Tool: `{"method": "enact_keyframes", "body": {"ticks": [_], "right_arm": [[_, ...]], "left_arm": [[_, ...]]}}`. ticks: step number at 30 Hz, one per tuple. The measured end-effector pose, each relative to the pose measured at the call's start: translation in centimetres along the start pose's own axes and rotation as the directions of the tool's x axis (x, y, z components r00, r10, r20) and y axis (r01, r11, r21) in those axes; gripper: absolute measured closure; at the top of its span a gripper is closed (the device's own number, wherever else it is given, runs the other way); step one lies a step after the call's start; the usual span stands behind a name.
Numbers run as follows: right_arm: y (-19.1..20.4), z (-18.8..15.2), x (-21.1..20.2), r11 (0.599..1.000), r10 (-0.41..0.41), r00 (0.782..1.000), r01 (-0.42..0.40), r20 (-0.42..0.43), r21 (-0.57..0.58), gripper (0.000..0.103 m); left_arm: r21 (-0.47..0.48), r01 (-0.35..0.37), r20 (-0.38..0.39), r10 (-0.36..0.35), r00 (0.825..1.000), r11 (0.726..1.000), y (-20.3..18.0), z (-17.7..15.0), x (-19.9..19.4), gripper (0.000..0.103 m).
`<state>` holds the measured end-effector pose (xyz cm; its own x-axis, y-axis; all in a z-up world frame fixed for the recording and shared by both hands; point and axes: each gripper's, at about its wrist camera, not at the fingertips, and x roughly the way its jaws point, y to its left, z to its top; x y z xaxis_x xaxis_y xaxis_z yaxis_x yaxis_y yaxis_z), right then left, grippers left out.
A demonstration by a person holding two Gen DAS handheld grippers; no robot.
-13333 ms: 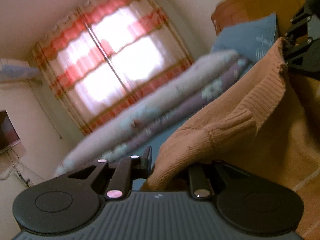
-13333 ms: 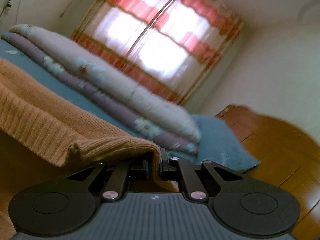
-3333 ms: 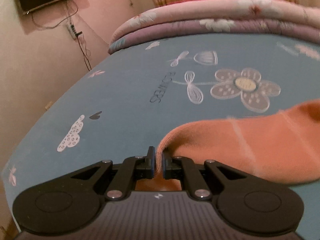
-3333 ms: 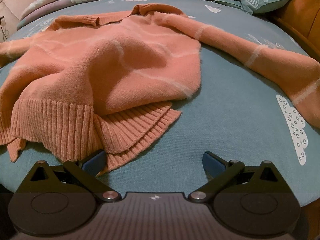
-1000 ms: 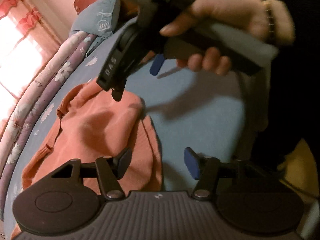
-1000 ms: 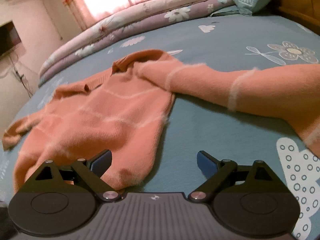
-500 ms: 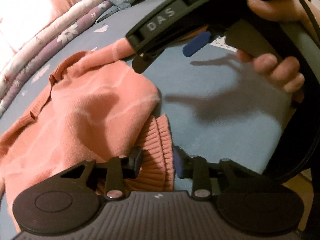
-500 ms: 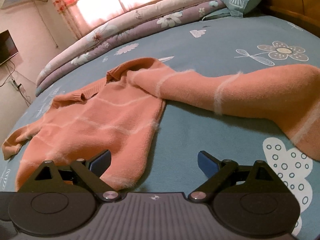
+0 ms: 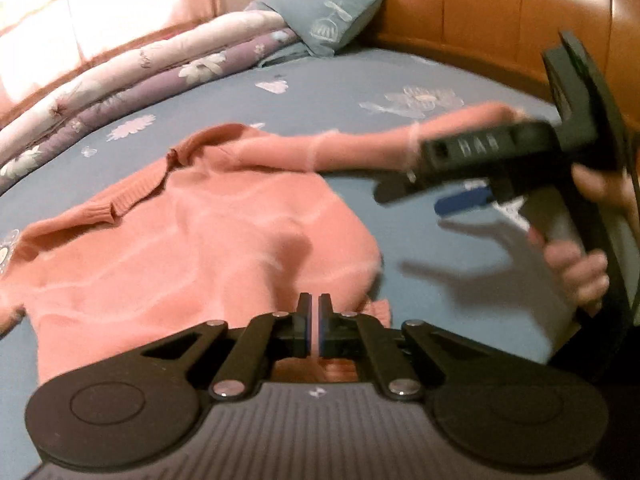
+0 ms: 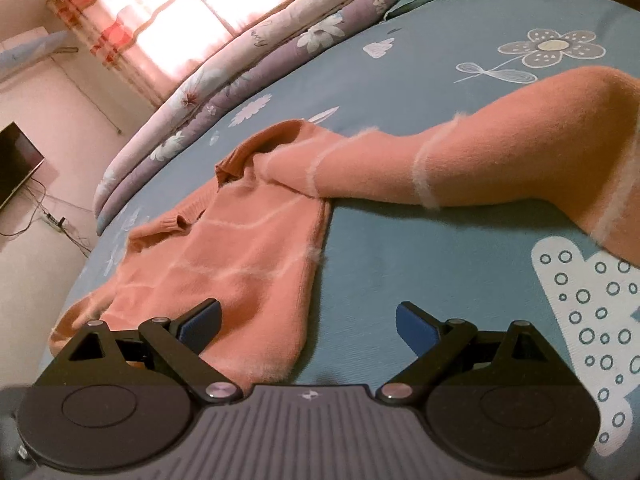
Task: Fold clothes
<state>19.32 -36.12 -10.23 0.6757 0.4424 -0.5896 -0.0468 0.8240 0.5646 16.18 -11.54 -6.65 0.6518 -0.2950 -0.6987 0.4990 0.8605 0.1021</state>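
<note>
An orange sweater with thin pale stripes lies spread on the blue bed sheet. My left gripper is shut on the ribbed hem at the sweater's near right corner, and fabric shows between the pads. One sleeve stretches out to the right. My right gripper is open above the sweater's near right edge, one pad over fabric and the other over sheet, gripping nothing. In the left wrist view a hand carries the right gripper, whose blue pad hangs above the sheet.
Folded floral quilts and a blue pillow lie along the far side of the bed under a bright curtained window. A wooden headboard bounds the right. A wall screen and cables are at the left.
My left jaws have closed on the sweater's ribbed hem, and the left gripper has rolled and risen a little. The right gripper stays open and has drifted slightly over the sweater's edge.
</note>
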Motion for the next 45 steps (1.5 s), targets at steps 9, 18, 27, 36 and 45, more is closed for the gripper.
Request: {"method": "enact_keyframes", "body": {"ticks": [9,18,27,36,45], "right_arm": [[0.3,-0.2,0.6,1.0,-0.006,1.0,0.005,-0.022,-0.014,0.007],[0.6,-0.4,0.7,0.998,-0.044,0.999,0.043,-0.02,-0.048,0.007],[0.9,-0.6,0.4,0.993,-0.076,0.997,0.075,-0.011,-0.091,0.007],[0.3,-0.1,-0.7,0.997,-0.056,0.998,0.057,0.026,-0.053,0.007],[-1.2,0.8,-3.0,0.999,-0.046,0.995,0.047,0.089,-0.002,0.007]], "left_arm": [[0.195,0.102,-0.107,-0.082,0.991,0.976,-4.7,-2.3,0.9,0.071],[0.477,-0.06,-0.139,0.142,0.98,0.877,-8.1,-3.9,2.9,0.055],[0.408,-0.051,-0.15,0.122,0.981,0.912,-6.9,-2.7,2.9,0.094],[-0.02,0.22,-0.114,-0.221,0.969,0.975,-1.0,-0.4,-0.5,0.095],[-0.175,0.468,0.008,-0.474,0.881,0.866,-1.0,1.0,-0.3,0.099]]}}
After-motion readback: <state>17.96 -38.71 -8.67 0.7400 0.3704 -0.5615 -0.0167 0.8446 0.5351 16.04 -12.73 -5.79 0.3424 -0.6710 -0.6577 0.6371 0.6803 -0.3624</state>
